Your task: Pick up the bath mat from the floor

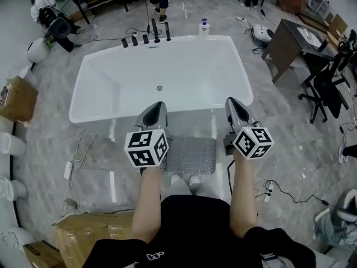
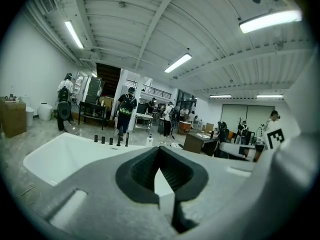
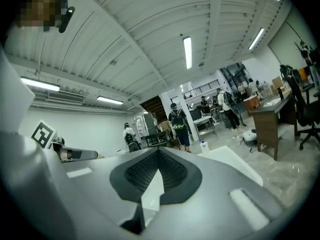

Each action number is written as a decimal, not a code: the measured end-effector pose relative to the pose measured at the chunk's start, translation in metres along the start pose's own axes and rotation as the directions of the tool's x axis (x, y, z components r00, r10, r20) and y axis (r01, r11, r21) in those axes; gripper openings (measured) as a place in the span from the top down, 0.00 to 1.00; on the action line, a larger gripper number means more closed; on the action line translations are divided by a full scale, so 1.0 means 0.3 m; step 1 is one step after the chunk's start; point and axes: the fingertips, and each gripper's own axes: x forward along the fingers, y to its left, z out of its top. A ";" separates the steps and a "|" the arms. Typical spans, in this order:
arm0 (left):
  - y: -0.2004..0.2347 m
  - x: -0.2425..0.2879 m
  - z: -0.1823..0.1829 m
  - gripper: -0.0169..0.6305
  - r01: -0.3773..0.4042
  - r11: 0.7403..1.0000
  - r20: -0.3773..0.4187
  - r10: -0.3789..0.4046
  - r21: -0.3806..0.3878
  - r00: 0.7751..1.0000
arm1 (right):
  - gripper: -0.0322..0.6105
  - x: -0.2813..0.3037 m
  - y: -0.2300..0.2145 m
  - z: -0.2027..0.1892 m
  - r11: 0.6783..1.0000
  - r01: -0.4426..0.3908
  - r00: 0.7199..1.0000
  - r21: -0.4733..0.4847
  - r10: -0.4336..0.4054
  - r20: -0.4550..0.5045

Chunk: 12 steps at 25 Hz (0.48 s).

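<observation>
The grey, studded rubber bath mat (image 1: pixel 192 154) lies flat on the floor between the white bathtub (image 1: pixel 89 94) and the person's feet (image 1: pixel 184 180). It is probably limp, light and clinging to the floor, so pinch a near corner and peel. The left gripper (image 1: pixel 158 106) and right gripper (image 1: pixel 231 102) are closed, empty and held above the mat.

Both bare arms are reaching forward in the middle of the frame, holding the left gripper (image 1: pixel 158 109) and right gripper (image 1: pixel 233 106), jaws closed, empty
</observation>
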 end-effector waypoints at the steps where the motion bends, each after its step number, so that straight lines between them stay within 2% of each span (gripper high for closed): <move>1: 0.025 -0.006 -0.022 0.98 -0.009 1.000 -0.017 0.009 -0.010 1.000 | 0.95 0.002 0.003 -0.030 1.000 0.004 1.000 0.015 -0.004 -0.015; 6: 0.148 0.005 -0.134 0.98 -0.038 0.998 -0.093 0.033 -0.053 0.995 | 0.95 0.035 0.009 -0.154 0.998 0.037 0.996 0.041 -0.034 -0.080; 12: 0.235 0.028 -0.320 0.98 -0.051 0.993 -0.212 0.027 -0.108 0.977 | 0.95 0.015 -0.006 -0.309 0.993 0.101 0.981 0.061 -0.089 -0.174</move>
